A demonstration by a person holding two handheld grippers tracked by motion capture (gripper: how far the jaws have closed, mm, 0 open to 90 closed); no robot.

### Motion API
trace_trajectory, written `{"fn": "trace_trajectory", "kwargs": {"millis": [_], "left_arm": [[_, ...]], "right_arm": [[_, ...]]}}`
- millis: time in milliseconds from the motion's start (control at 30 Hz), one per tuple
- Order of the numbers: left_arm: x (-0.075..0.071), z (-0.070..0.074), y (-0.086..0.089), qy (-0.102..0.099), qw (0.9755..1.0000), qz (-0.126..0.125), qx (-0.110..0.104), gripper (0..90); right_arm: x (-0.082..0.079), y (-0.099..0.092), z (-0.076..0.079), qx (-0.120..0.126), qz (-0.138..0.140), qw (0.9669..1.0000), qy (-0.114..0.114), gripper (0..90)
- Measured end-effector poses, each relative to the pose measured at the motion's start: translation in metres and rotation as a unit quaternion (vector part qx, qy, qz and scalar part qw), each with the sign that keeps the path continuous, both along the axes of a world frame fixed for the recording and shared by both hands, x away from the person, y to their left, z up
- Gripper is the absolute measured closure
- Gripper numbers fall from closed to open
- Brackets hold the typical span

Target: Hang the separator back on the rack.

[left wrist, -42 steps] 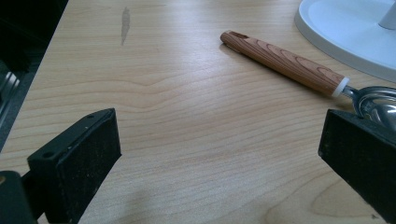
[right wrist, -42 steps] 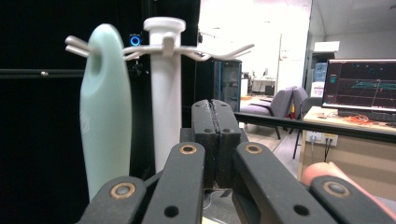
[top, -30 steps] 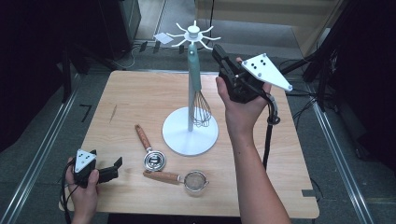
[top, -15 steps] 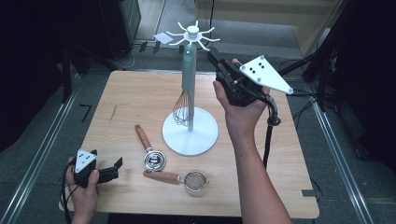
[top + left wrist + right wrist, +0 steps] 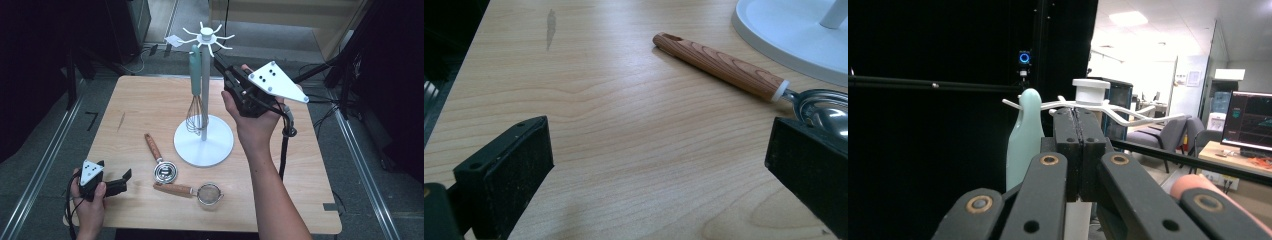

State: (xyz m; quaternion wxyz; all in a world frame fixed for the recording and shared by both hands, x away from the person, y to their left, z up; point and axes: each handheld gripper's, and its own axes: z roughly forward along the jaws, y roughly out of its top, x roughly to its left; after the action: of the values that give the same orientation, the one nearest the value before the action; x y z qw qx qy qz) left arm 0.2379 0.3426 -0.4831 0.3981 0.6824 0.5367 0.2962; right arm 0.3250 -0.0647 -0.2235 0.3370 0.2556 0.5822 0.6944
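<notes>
1. High view: a person's right hand-held gripper (image 5: 222, 67) hangs raised beside the top of a white utensil stand (image 5: 204, 142), jaws pressed together with nothing between them; just beside it a whisk (image 5: 195, 102) with a mint-green handle hangs from one of the stand's hooks, its wire head low near the pole. The left hand-held gripper (image 5: 125, 181) rests at the near left edge of the wooden surface (image 5: 295, 195), jaws spread wide and empty; a wood-handled scoop (image 5: 161, 162) and a small wood-handled strainer (image 5: 192, 191) lie between it and the stand's round base.

2. Left gripper view: the two black jaws stand far apart over bare wood, gripping nothing; the scoop (image 5: 744, 75) lies ahead and to the right — its steel bowl partly hidden behind the right jaw; the rim of the stand's white base (image 5: 789, 37) curves across the upper right corner.

3. Right gripper view: the right hand-held gripper (image 5: 1079, 120) has its jaws fully shut, pad against pad, holding nothing; straight behind them rises the stand's white cap with its radiating hooks (image 5: 1090, 97); the whisk's mint-green handle (image 5: 1024, 137) hangs from a hook just to the left of the jaws — whether it touches them cannot be told.
</notes>
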Motion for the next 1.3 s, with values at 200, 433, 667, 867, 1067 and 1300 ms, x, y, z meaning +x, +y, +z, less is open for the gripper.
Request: {"fn": "trace_trajectory", "kwargs": {"millis": [200,433,667,867,1067,1300], "left_arm": [[-0.002,0.002,-0.006,0.001,0.9998,-0.013,0.016,0.0],[-0.005,0.009,-0.023,0.004,0.9984,-0.057,-0.001,0.0],[-0.010,0.010,-0.034,0.023,0.9982,-0.055,-0.007,43.3],[-0.010,0.003,-0.041,0.075,0.9944,-0.073,-0.015,71.7],[-0.007,-0.002,-0.050,0.103,0.9903,-0.094,-0.010,87.8],[-0.008,-0.004,-0.060,0.113,0.9878,-0.108,-0.001,90.0]], "right_arm": [[-0.001,-0.008,-0.006,-0.006,0.003,0.9999,0.014,90.0],[-0.002,-0.019,-0.033,-0.030,-0.004,0.9984,0.047,88.2],[-0.012,-0.032,-0.071,-0.042,-0.005,0.9956,0.084,86.2],[-0.022,-0.036,-0.097,-0.059,-0.004,0.9929,0.103,84.3],[-0.035,-0.039,-0.130,-0.072,0.000,0.9889,0.130,80.6],[-0.045,-0.044,-0.164,-0.077,0.003,0.9831,0.166,77.0]]}}
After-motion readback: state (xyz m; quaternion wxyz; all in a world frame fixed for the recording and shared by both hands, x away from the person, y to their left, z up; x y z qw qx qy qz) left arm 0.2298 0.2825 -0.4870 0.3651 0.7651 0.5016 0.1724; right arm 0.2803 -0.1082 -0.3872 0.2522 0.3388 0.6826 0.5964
